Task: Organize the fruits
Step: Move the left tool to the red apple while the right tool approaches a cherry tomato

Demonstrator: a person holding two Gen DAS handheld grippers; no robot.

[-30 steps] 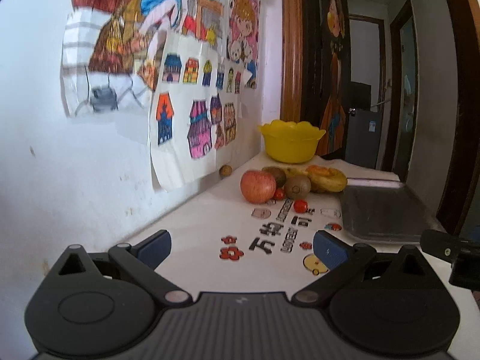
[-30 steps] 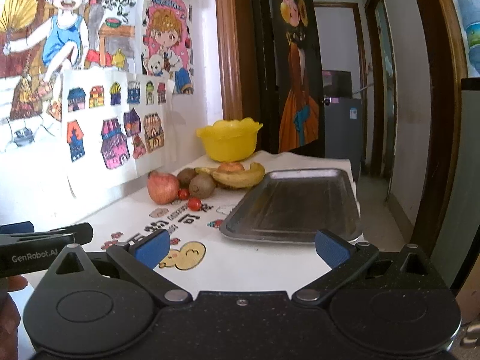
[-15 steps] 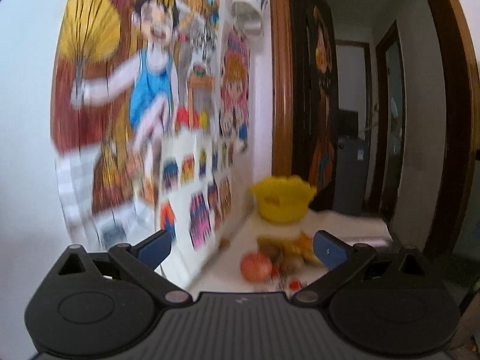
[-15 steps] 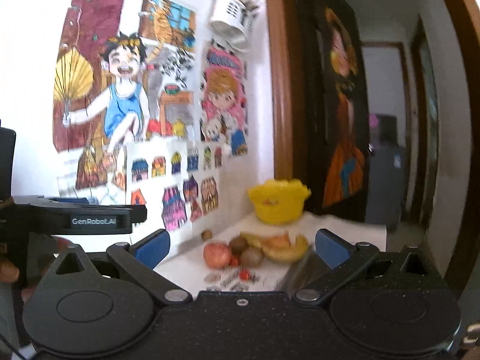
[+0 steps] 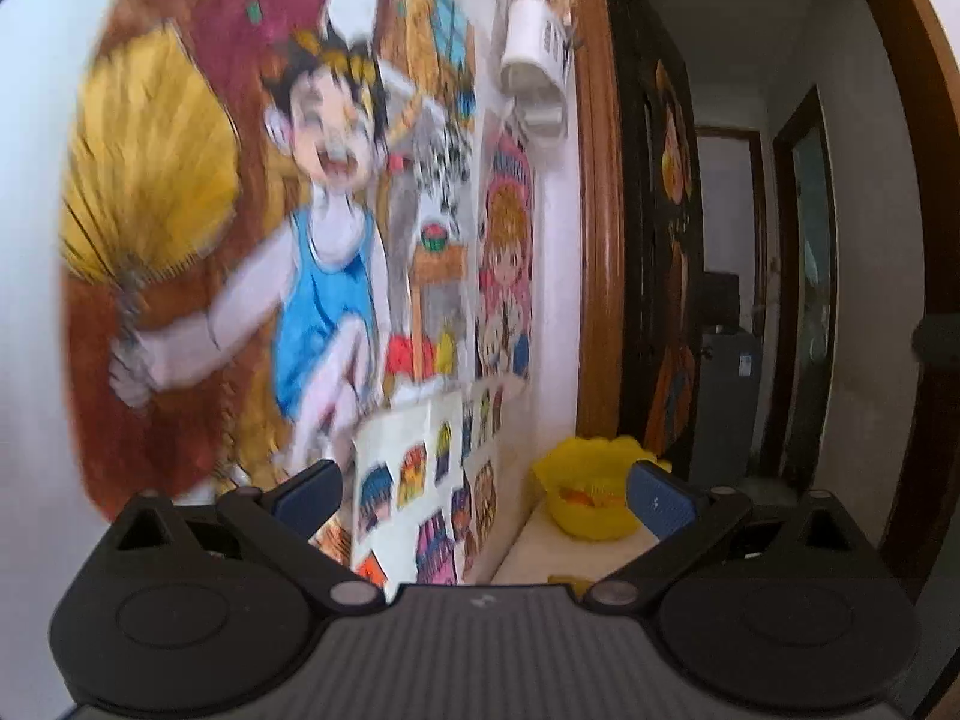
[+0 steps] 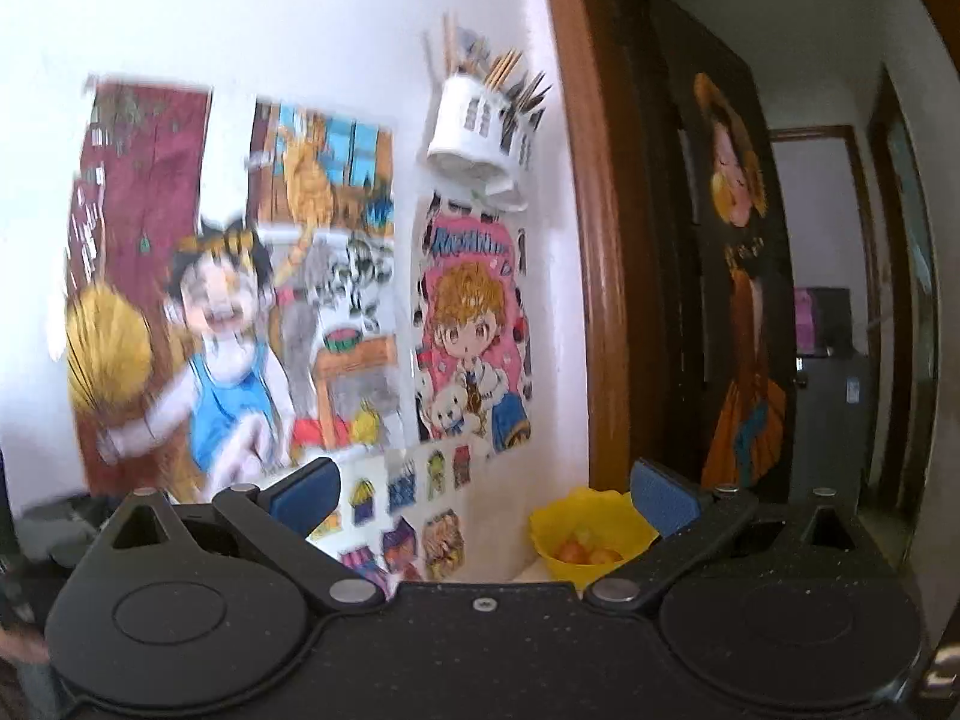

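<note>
Colourful cartoon posters (image 5: 336, 276) cover the white wall at left. The left gripper (image 5: 483, 489) and right gripper (image 6: 483, 489) both hang spread wide, holding nothing. Low right, a yellow scalloped plastic bowl (image 6: 585, 531) with small orange fruits (image 6: 579, 551) inside sits against the wall.

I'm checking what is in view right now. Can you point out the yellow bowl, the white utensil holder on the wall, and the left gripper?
yellow bowl (image 6: 591, 519), right wrist view, rear inner wall.
white utensil holder (image 6: 474, 126), right wrist view, front face.
left gripper (image 5: 483, 495), left wrist view, midway between fingertips.
</note>
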